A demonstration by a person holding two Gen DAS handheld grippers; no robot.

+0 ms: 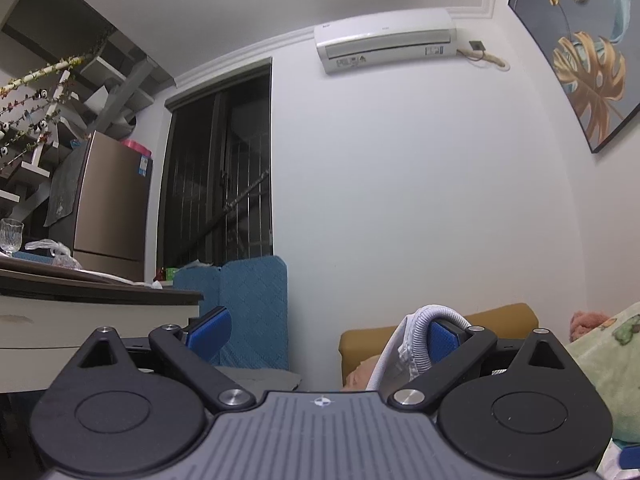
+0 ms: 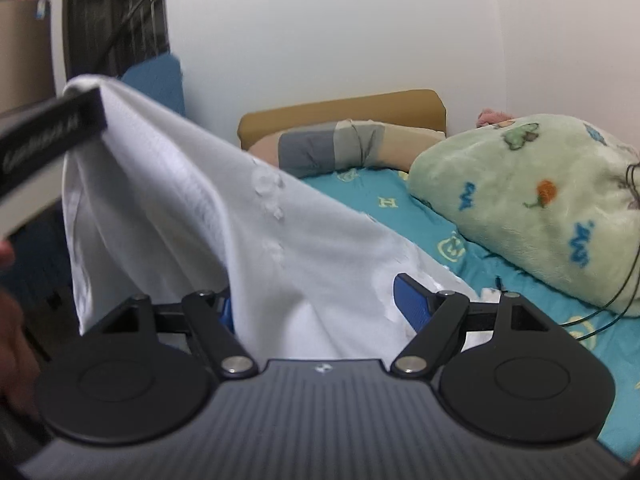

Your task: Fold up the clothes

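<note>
The left gripper (image 1: 324,334) stands wide open, yet the white garment (image 2: 192,208) hangs by its ribbed hem over one finger (image 1: 442,340), so the cloth is raised above the bed (image 2: 400,208); the right gripper (image 2: 316,304) also stands wide, the garment draped between its fingers, unclamped, probably ready to pinch an edge.

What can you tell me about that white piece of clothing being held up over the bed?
The white knit garment looks like a soft, thin top with a ribbed edge, seen hooked over one blue pad in the left wrist view. It hangs in the air, stretched in a slope between the two tools, creased and puckered along one seam. Its upper corner drapes over the left hand-held gripper, whose jaws stand wide apart. Its lower part lies between the open fingers of the right hand-held gripper. Behind it lies the turquoise patterned bedsheet.
</note>
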